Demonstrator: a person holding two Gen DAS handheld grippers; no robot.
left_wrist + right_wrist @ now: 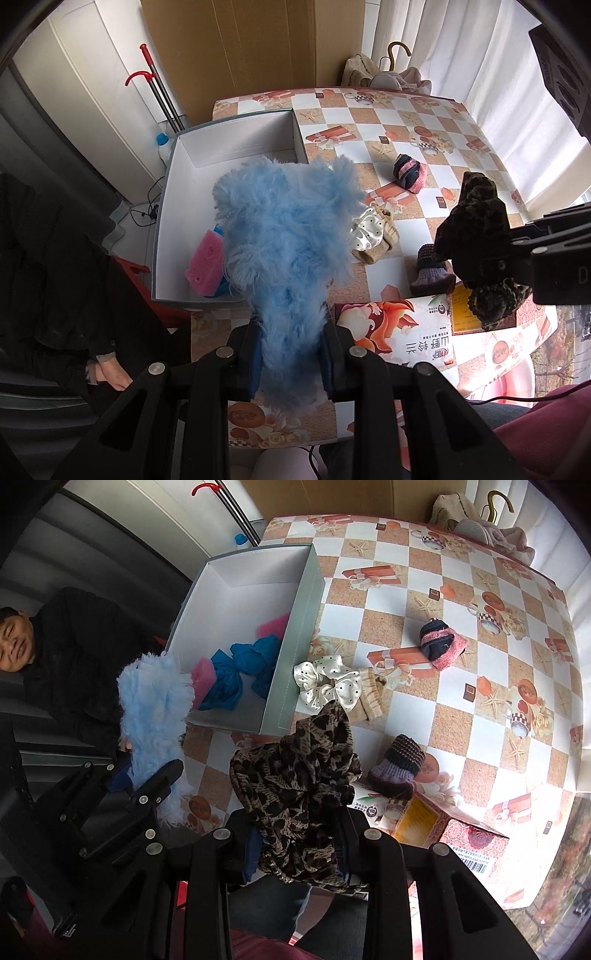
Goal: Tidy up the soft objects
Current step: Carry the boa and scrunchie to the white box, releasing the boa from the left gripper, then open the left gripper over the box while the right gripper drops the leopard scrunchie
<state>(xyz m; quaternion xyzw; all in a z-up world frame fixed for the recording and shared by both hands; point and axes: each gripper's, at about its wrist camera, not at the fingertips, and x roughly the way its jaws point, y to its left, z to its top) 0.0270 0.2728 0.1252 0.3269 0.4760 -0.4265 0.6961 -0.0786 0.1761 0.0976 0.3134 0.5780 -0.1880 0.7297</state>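
My left gripper (291, 362) is shut on a fluffy light-blue plush piece (284, 229), held above the near edge of the open grey box (236, 122); it also shows in the right wrist view (155, 709). My right gripper (295, 849) is shut on a leopard-print fabric scrunchie (295, 775), held above the table's front; it also shows in the left wrist view (476, 236). The box (291, 657) holds a pink sponge (205, 672) and blue cloth (240, 668).
On the checkered table (443, 590) lie a white dotted scrunchie (325, 683) on a beige piece, a dark-and-pink sock roll (441, 638), a purple knit cuff (397, 768) and printed cartons (472, 842). A person (55, 646) sits at the left.
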